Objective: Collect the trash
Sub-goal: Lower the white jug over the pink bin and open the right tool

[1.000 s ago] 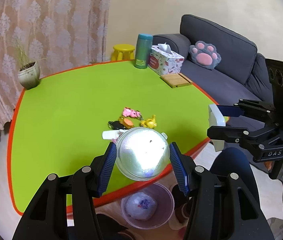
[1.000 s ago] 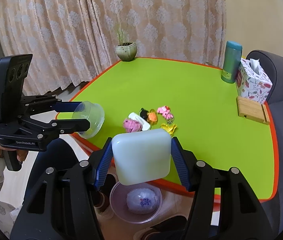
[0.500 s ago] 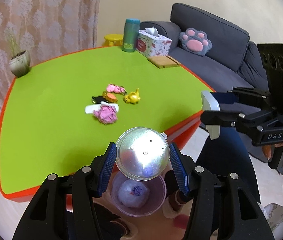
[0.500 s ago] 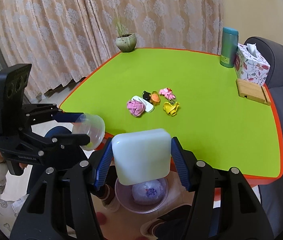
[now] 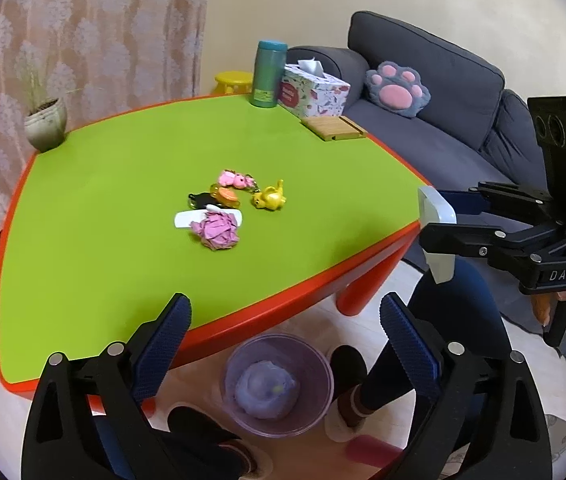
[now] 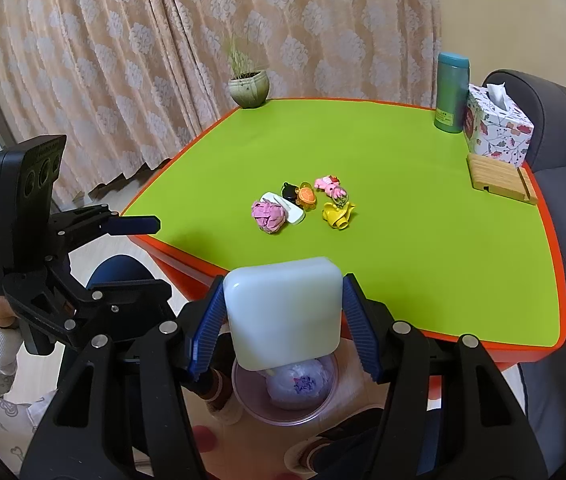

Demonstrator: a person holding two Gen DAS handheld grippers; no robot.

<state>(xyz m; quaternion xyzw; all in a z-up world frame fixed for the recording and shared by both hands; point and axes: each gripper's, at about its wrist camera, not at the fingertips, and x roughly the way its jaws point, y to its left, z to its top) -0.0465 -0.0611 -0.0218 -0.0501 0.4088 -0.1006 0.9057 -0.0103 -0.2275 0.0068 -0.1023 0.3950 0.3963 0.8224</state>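
My left gripper [image 5: 285, 334] is open and empty, above a clear purple trash bin [image 5: 315, 364] on the floor by the table's near edge. A clear cup lies inside the bin [image 5: 265, 390]. My right gripper [image 6: 281, 320] is shut on a white square container [image 6: 283, 312], held over the same bin [image 6: 243, 384]. A crumpled pink paper ball [image 5: 217, 232] and a white flat piece [image 5: 185, 219] lie mid-table, also in the right wrist view [image 6: 269, 216].
Small toy keychains [image 5: 243, 194] lie beside the paper on the green table [image 5: 103, 200]. A teal bottle [image 5: 268, 74], tissue box [image 5: 313, 90], wooden stand [image 5: 337, 128] and plant pot [image 5: 45, 124] stand at the far edges. A grey sofa [image 5: 443, 92] is on the right.
My left gripper opened and the clear cup dropped into the bin. Both grippers drew back from the table towards the bin.
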